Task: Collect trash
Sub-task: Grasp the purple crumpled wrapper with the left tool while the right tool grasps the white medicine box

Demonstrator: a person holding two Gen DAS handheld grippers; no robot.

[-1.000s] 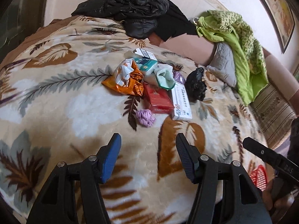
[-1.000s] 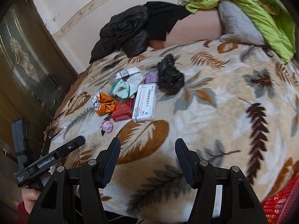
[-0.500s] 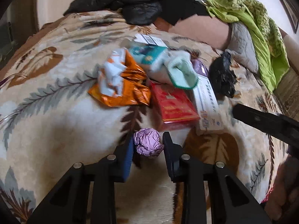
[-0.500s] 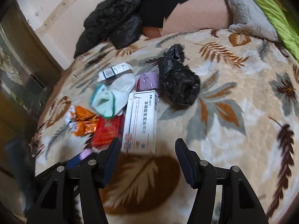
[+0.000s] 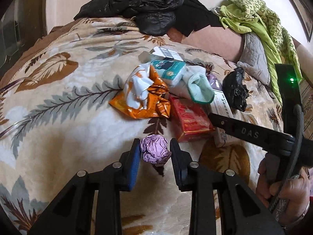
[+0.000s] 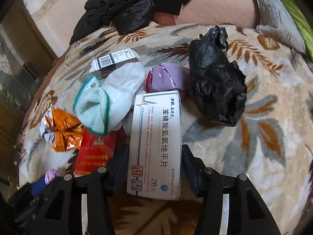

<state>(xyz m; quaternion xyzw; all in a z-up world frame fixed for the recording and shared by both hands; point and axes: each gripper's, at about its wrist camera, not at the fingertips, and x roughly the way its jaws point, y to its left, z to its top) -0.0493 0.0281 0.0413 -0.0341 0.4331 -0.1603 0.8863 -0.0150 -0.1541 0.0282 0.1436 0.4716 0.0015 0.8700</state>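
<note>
A pile of trash lies on a leaf-patterned blanket [image 5: 58, 117]. My left gripper [image 5: 155, 152] is shut on a crumpled purple wrapper [image 5: 155, 149], which also shows in the right wrist view [image 6: 51, 175]. My right gripper [image 6: 154, 166] has its jaws on both sides of a white medicine box [image 6: 156, 143], touching or nearly touching its edges. Around them lie an orange foil bag [image 5: 144, 96], a red box [image 5: 188, 119], a white and green sock [image 6: 101, 107], a teal tissue pack [image 5: 171, 70], a small barcode box [image 6: 113, 60], a purple bag [image 6: 166, 78] and a black plastic bag [image 6: 217, 86].
A black jacket [image 5: 144, 5] lies at the far edge of the bed. A green garment [image 5: 260, 25] and a grey pillow [image 5: 254, 56] lie at the right. The right gripper's body [image 5: 254, 135] and the hand holding it cross the left wrist view.
Both grippers moved forward into the pile. The left closed on the purple wrapper. The right came over the white medicine box and narrowed around it.
</note>
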